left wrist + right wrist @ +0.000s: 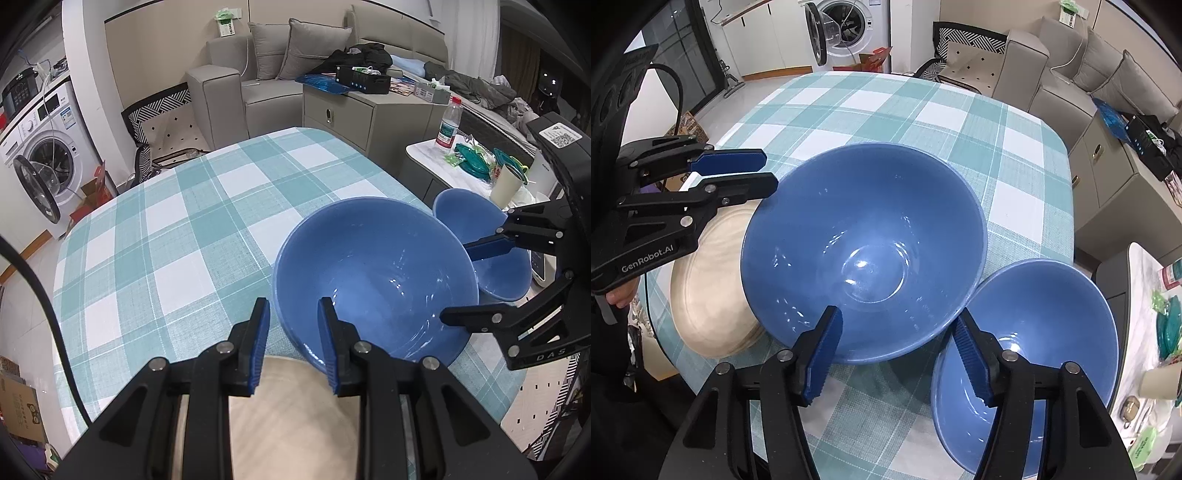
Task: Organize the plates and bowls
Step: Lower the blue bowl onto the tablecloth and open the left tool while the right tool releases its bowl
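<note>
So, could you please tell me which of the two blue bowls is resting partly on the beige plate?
The larger blue bowl: its edge overlaps the beige plate. The smaller blue bowl sits on the checked tablecloth, away from the plate.

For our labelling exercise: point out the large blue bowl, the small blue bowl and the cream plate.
large blue bowl (871, 266), right wrist view, inner bottom.
small blue bowl (1049, 317), right wrist view, inner wall.
cream plate (709, 291), right wrist view, exposed face.

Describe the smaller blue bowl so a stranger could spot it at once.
Start at the table with the teal-and-white checked cloth. Near its edge beside the side cabinet sits a large blue bowl; the small blue ceramic bowl sits right next to it. It is the smaller, and away from the cream plate.
</note>
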A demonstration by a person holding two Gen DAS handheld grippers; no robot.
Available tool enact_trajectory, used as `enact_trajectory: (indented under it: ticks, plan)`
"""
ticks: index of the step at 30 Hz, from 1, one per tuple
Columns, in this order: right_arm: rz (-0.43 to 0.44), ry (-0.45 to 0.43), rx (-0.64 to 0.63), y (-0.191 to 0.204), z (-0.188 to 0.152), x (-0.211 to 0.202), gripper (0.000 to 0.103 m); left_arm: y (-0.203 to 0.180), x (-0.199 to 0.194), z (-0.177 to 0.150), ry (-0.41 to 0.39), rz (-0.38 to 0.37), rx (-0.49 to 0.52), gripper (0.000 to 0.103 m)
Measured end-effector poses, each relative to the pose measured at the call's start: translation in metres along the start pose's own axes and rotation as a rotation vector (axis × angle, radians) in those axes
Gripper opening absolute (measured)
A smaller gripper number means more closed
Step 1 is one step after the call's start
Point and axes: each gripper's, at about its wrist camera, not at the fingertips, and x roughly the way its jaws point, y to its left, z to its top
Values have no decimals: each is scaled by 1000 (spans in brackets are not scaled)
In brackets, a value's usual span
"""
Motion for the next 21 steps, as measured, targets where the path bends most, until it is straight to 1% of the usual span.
enact_trajectory:
  ticks: [3,4,5,7,9,11,15,18,19,20,21]
  plan:
    - [2,-10,-6,0,-3,-4,68,3,1,0,-1,-1,-8,27]
    - [2,-15,-9,0,-4,-6,70,3,1,0,-3,-3,-11,29]
    - [3,-20,-9,0,-5,-8,71,4,1,0,-6,-4,-11,35]
    - [6,-28,-9,0,-6,-10,74,3,-1,2,-18,-8,-13,42]
    - [7,-38,-7,0,-6,-12,78,1,-2,2,-27,-18,-10,43]
    - [11,-49,-2,-1,-7,-15,81,-1,-4,3,-35,-25,-4,54]
    - [8,-82,31,-9,-8,-21,84,-8,-8,5,-49,-34,12,54]
    - [8,-111,69,-18,-11,-28,85,-11,-9,7,-52,-38,9,59]
    - [8,-124,88,-22,-13,-31,86,-11,-9,8,-54,-40,3,67]
    - [8,-137,107,-26,-15,-35,86,-12,-10,8,-57,-44,-4,79]
    - [8,-150,128,-31,-18,-38,87,-13,-11,8,-67,-51,-15,83]
